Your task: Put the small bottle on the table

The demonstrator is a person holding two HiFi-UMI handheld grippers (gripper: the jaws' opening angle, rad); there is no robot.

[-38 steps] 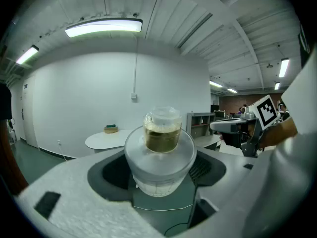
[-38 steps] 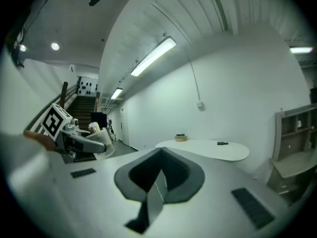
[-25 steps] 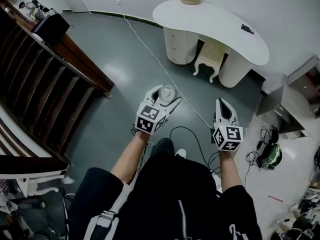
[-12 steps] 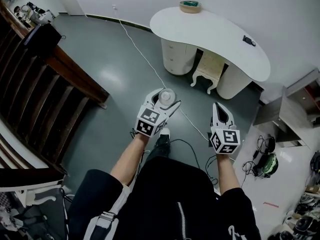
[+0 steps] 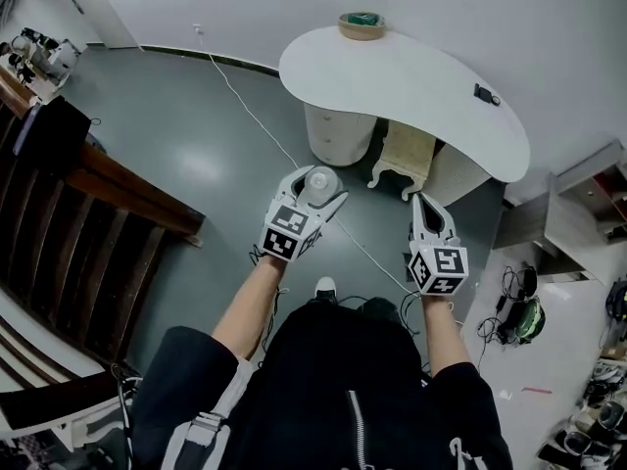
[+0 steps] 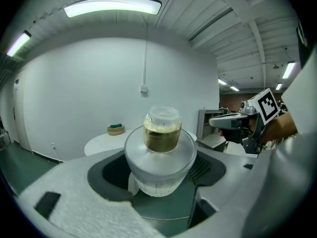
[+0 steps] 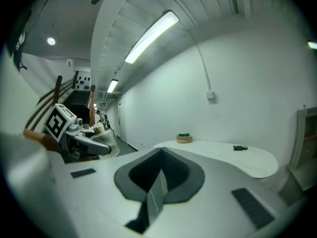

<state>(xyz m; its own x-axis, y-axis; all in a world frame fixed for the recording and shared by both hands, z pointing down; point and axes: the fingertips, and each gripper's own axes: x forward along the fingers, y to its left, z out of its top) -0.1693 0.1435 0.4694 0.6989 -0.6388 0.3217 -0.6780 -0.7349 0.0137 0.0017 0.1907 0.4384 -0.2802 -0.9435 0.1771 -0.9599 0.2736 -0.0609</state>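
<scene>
My left gripper (image 5: pixel 315 186) (image 6: pixel 159 180) is shut on a small bottle (image 6: pixel 161 148) (image 5: pixel 320 184) with a frosted white body and a clear cap over yellowish contents. I carry it upright above the grey floor. My right gripper (image 5: pixel 431 213) (image 7: pixel 154 192) is shut with nothing between its jaws, level with the left one. The white kidney-shaped table (image 5: pixel 402 81) (image 6: pixel 106 142) (image 7: pixel 223 155) stands ahead against the white wall, some way beyond both grippers.
A small basket (image 5: pixel 361 25) (image 7: pixel 184 138) sits at the table's far left end and a small dark object (image 5: pixel 484 93) (image 7: pixel 239 147) near its right end. A white chair (image 5: pixel 404 155) is tucked under it. A cable (image 5: pixel 245 101) crosses the floor. A wooden stair rail (image 5: pixel 108 194) runs left; gear litters the right floor (image 5: pixel 524 306).
The person has walked forward: the table has come nearer and lower in the head view, and the stair rail slid away to the left. Both grippers keep their grip and spacing.
</scene>
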